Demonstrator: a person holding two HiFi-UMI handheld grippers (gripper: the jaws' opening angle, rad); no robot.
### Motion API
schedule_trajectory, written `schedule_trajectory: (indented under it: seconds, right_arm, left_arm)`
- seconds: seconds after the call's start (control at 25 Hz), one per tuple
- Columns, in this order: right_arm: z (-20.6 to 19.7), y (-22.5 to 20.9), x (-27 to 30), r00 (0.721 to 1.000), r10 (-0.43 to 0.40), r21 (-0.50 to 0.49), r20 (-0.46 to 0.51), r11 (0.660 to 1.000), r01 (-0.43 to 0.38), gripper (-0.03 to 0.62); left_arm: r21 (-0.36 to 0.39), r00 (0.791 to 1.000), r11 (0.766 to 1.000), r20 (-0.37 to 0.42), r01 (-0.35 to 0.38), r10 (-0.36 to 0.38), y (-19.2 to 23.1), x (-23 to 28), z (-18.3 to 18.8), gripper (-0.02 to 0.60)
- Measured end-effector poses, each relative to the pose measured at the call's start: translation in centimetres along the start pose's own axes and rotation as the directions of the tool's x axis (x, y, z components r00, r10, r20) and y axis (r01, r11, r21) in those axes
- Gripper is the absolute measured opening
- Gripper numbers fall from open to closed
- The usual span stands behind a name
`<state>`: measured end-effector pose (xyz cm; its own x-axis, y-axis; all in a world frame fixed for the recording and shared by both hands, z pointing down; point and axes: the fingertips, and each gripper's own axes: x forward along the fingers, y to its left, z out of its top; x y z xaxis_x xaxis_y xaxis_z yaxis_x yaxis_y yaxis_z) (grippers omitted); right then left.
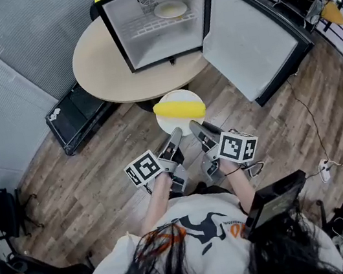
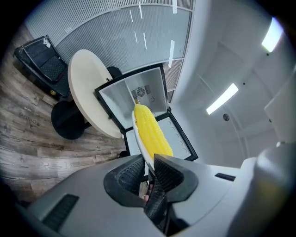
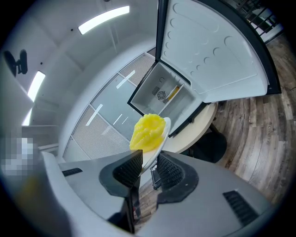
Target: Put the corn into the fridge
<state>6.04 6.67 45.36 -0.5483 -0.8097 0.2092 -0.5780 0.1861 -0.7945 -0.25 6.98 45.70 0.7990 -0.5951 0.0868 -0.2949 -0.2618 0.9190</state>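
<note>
A yellow corn cob (image 1: 179, 108) lies on a small white plate (image 1: 168, 124) held above the wooden floor, just short of the round table. My left gripper (image 1: 174, 134) is shut on the plate's near rim from the left, and my right gripper (image 1: 195, 127) is shut on it from the right. In the left gripper view the corn (image 2: 151, 132) and plate (image 2: 139, 141) run out from the left gripper (image 2: 149, 169). In the right gripper view the corn (image 3: 147, 132) sits on the plate (image 3: 163, 134) above the right gripper (image 3: 149, 167). The small fridge (image 1: 157, 20) stands open ahead.
The fridge sits on a round beige table (image 1: 104, 72), its door (image 1: 250, 40) swung out to the right. A dish (image 1: 170, 10) lies on the fridge's wire shelf. A black case (image 1: 78, 113) lies on the floor at the left. Cables (image 1: 325, 168) trail at the right.
</note>
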Motion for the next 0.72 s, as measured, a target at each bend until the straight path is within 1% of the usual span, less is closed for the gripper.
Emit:
schedule_trajectory:
  seconds: [0.12,0.24,0.48,0.6,0.72]
  right_arm:
    - [1.0,-1.4,0.5,1.000,0.002,0.001,-0.006,1.000,-0.002,0.092]
    - [1.1,-2.3,0.5,0.999,0.015,0.013,-0.030,1.000,-0.014,0.092]
    - [1.0,-2.2,0.7,0.998,0.045,0.033,-0.049,0.999,-0.044,0.092]
    - [1.1,-2.6,1.8,0.996,0.062,0.051,-0.068,0.997,-0.058,0.092]
    - [1.3,-3.3,3.0,0.995,0.058,0.061,-0.084,0.997,-0.053,0.094]
  left_arm:
    - [-0.002,1.000,1.000,0.003,-0.018,0.018,0.7,1.5,-0.1,0.058]
    - [-0.005,0.999,1.000,0.005,-0.031,0.031,0.9,2.2,-0.4,0.058]
    - [0.004,0.998,0.998,0.018,-0.065,0.065,0.9,2.0,-0.4,0.058]
    - [0.000,0.997,0.997,0.020,-0.077,0.077,1.4,2.6,0.4,0.058]
    - [-0.005,0.996,0.996,0.019,-0.092,0.092,2.3,3.3,1.2,0.058]
